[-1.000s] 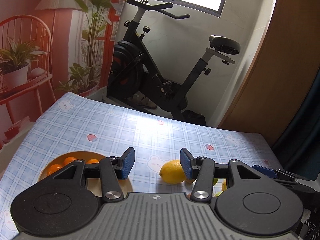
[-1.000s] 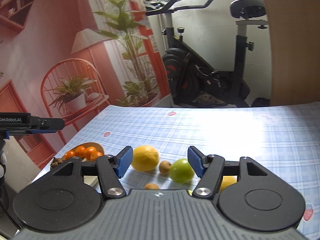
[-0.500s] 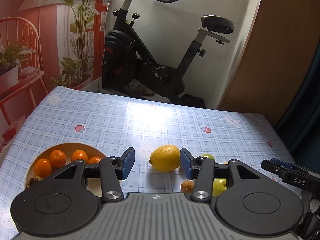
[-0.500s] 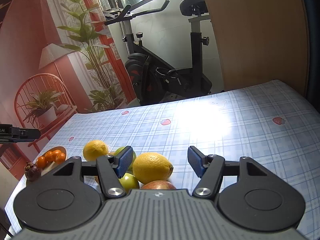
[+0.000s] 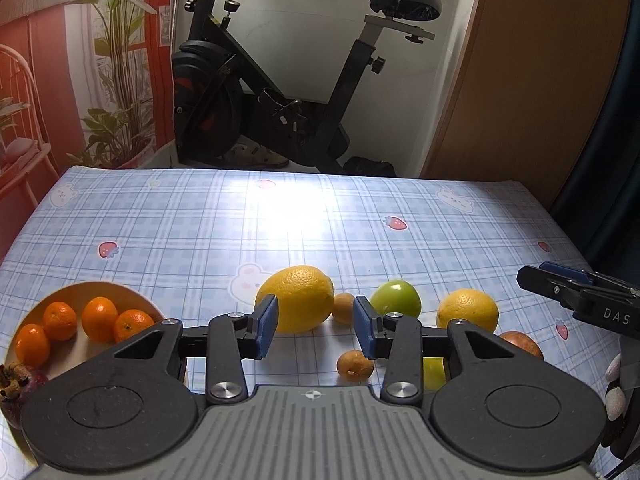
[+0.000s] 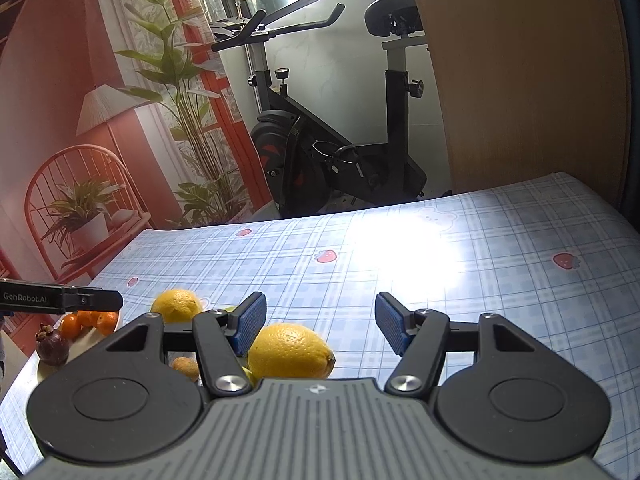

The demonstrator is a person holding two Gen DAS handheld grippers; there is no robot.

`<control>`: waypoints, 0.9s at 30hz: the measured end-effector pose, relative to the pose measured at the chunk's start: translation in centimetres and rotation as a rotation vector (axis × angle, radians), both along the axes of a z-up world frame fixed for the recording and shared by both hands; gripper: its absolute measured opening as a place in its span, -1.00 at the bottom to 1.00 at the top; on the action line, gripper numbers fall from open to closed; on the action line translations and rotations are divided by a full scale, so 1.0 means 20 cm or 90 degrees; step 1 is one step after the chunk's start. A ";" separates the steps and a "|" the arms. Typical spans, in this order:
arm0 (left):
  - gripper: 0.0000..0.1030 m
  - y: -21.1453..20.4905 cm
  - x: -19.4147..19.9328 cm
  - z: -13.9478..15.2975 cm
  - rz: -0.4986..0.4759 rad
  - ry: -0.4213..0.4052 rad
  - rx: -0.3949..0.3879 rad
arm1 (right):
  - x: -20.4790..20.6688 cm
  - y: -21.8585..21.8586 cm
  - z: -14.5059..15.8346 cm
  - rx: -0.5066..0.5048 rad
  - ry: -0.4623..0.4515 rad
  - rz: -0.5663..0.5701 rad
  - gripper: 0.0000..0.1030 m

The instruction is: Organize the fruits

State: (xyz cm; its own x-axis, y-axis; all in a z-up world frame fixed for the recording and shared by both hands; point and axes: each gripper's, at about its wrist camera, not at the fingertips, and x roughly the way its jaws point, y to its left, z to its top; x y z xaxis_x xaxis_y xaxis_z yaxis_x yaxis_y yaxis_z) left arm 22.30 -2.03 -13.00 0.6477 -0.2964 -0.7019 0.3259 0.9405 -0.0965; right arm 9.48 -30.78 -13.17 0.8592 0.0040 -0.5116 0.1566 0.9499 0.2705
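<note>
Left wrist view: the left gripper [image 5: 314, 330] hangs over the table [image 5: 200, 232], jaws closing on nothing yet, lemon [image 5: 298, 298] just beyond. It could roll (round, nudged off-centre) into the small brown fruit [image 5: 343, 308]. The right gripper [image 6: 318, 326] is released, empty.

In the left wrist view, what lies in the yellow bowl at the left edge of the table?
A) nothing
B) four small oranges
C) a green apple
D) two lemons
B: four small oranges sit inside the bowl, while the lemons and the green apple lie on the tablecloth.
</note>
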 end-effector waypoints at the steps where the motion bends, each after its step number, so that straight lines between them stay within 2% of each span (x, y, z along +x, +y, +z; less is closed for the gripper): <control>1: -0.22 -0.01 0.01 -0.02 -0.003 0.007 0.001 | 0.01 0.00 0.00 0.001 0.001 0.002 0.25; 7: -0.23 -0.04 0.04 -0.15 -0.015 0.041 -0.003 | 0.05 0.01 -0.01 -0.002 0.013 0.007 0.24; 9: -0.23 -0.07 0.05 -0.17 -0.025 0.044 -0.001 | 0.06 0.00 -0.02 -0.003 0.019 0.006 0.18; 14: -0.23 -0.15 0.08 -0.25 -0.050 0.058 0.027 | 0.07 -0.01 -0.04 0.008 0.025 0.008 0.17; 21: -0.23 -0.18 0.09 -0.32 -0.057 0.076 0.038 | 0.09 -0.02 -0.05 0.016 0.033 0.013 0.16; 23: -0.40 -0.18 0.09 -0.33 -0.059 0.070 0.041 | 0.09 -0.02 -0.06 0.019 0.037 0.015 0.15; 27: -0.40 -0.12 0.08 -0.32 -0.048 0.082 0.011 | 0.11 0.00 -0.05 0.019 0.046 0.028 0.11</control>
State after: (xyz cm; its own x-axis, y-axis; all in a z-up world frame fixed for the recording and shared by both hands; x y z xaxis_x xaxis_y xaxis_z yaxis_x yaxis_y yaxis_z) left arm 23.99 -4.34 -19.33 0.5286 -0.3282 -0.7829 0.3821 0.9155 -0.1258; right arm 11.67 -30.75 -14.26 0.8192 0.0563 -0.5708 0.1354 0.9481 0.2877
